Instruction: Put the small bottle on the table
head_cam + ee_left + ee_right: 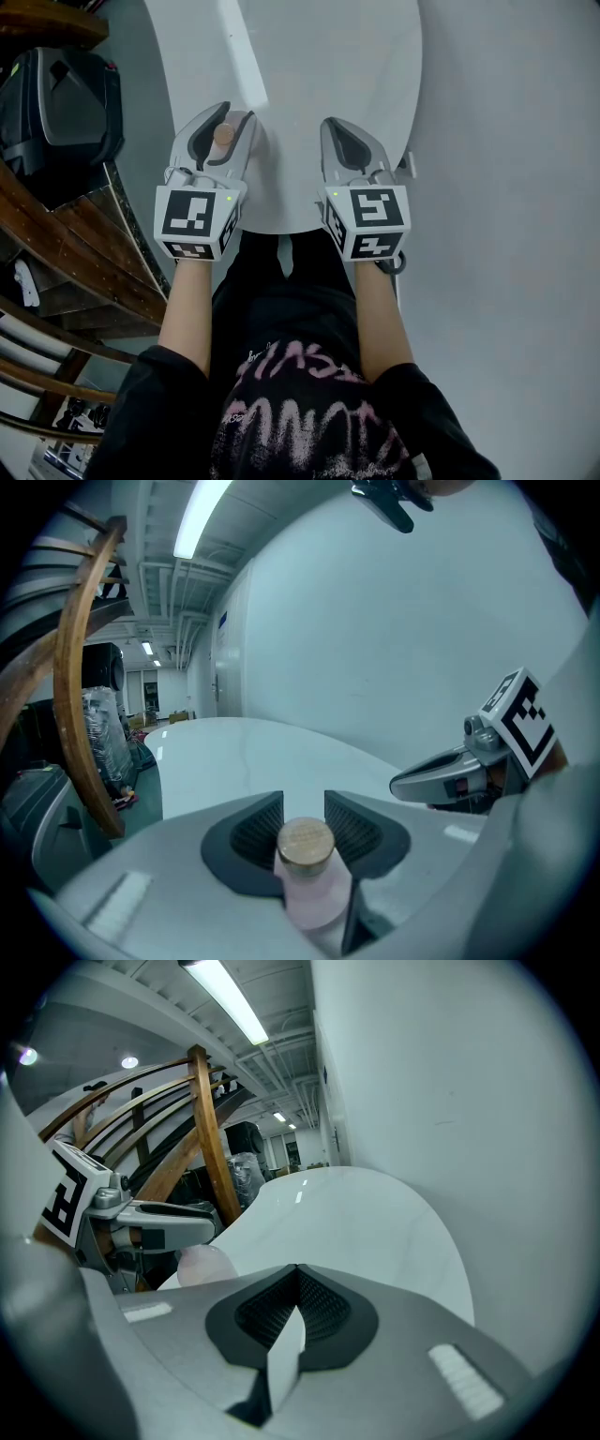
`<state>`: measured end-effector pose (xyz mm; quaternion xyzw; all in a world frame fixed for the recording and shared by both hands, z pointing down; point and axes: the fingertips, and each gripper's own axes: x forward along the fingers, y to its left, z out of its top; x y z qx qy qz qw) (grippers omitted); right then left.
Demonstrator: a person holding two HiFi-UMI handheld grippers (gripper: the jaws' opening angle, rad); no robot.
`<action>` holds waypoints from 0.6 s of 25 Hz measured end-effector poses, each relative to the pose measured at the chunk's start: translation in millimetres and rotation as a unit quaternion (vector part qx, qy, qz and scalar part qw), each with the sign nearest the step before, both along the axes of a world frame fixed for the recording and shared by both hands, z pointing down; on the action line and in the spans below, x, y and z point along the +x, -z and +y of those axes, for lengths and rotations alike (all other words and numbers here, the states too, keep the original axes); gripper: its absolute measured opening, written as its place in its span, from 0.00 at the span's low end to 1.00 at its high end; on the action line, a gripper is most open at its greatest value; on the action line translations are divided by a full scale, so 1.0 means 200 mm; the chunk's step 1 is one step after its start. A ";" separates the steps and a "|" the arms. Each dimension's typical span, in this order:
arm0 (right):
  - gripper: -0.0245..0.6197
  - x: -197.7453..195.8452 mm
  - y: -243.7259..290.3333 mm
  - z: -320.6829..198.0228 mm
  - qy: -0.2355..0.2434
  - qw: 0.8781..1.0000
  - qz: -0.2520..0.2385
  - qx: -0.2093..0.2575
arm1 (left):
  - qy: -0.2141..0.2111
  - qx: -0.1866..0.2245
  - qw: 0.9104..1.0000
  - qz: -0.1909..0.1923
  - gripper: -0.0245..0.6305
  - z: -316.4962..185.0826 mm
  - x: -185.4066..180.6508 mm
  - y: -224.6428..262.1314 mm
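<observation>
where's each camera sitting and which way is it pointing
Head view: on the person's head, looking steeply down; shows both forearms, table edge, left gripper shut on the small bottle, right gripper shut.
Left gripper view: on the left gripper, looking along its jaws across the table toward a white wall.
Right gripper view: on the right gripper, looking along its empty jaws across the table.
Shared: both gripper views show the table and the other gripper.

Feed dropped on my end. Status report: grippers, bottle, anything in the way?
Left gripper shut on small bottle, upright. Right gripper shut, empty. Bottle over table near edge; no obstruction seen.
</observation>
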<state>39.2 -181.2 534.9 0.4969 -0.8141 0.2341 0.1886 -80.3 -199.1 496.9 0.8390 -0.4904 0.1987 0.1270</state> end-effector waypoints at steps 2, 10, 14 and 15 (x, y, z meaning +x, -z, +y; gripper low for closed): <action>0.06 0.00 0.02 0.00 0.000 1.000 0.001 0.002 | 0.000 0.003 1.000 0.001 0.25 0.00 -0.01 0.02; 0.06 -0.02 0.12 -0.01 -0.002 1.000 0.004 0.015 | 0.005 0.014 1.000 0.004 0.25 0.00 -0.05 0.12; 0.06 -0.01 0.17 -0.02 -0.003 1.000 0.003 0.025 | 0.005 0.022 1.000 0.001 0.23 0.00 -0.05 0.16; 0.06 -0.01 0.18 -0.01 -0.003 1.000 0.003 0.027 | 0.005 0.023 1.000 0.000 0.22 0.01 -0.06 0.17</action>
